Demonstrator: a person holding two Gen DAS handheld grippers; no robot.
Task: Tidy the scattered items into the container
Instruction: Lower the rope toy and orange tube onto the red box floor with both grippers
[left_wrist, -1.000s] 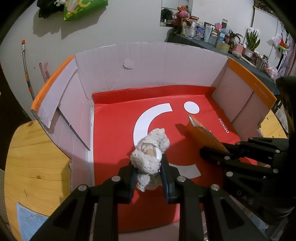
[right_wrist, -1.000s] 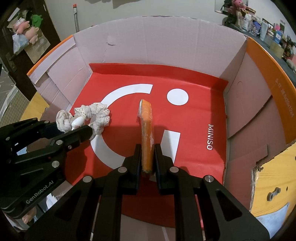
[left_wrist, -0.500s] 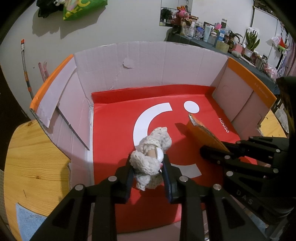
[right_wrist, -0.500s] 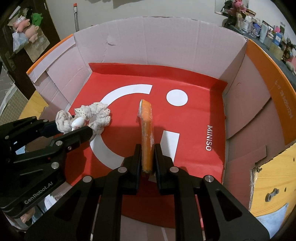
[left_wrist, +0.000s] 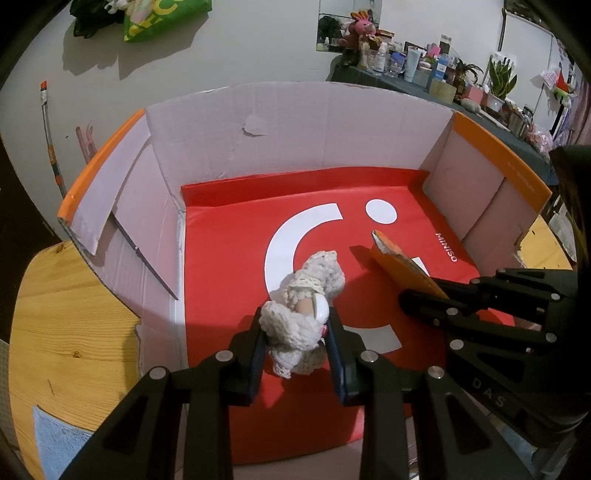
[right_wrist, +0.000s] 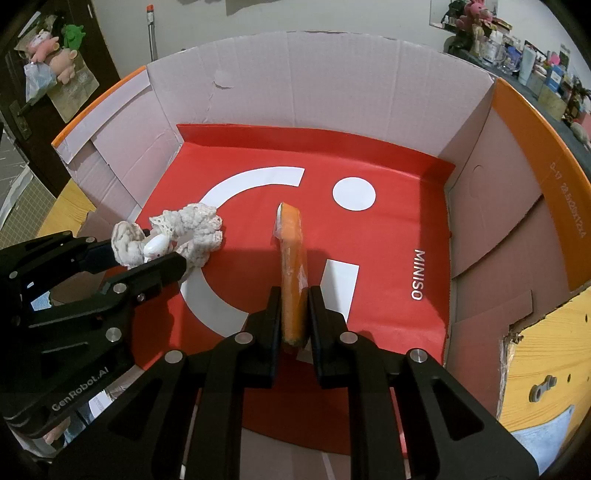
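My left gripper (left_wrist: 295, 328) is over the open cardboard box (left_wrist: 295, 122), and its fingers have spread a little around a cream knitted scrunchie (left_wrist: 306, 302) with a white clip; the scrunchie still sits between the pads. It also shows in the right wrist view (right_wrist: 184, 232), beside the left gripper (right_wrist: 147, 251). My right gripper (right_wrist: 291, 302) is shut on a flat orange packet (right_wrist: 291, 258) held on edge above the box's red MINISO liner (right_wrist: 388, 229). The packet (left_wrist: 402, 266) and right gripper (left_wrist: 424, 295) show in the left wrist view at right.
The box stands on a wooden table (left_wrist: 66, 325) with a blue cloth (left_wrist: 55, 443) at the near left. A cluttered shelf (left_wrist: 424, 74) runs along the back wall. Box walls rise on the far, left and right sides.
The left gripper's fingers have opened slightly around the scrunchie. The right gripper and the orange packet have barely moved.
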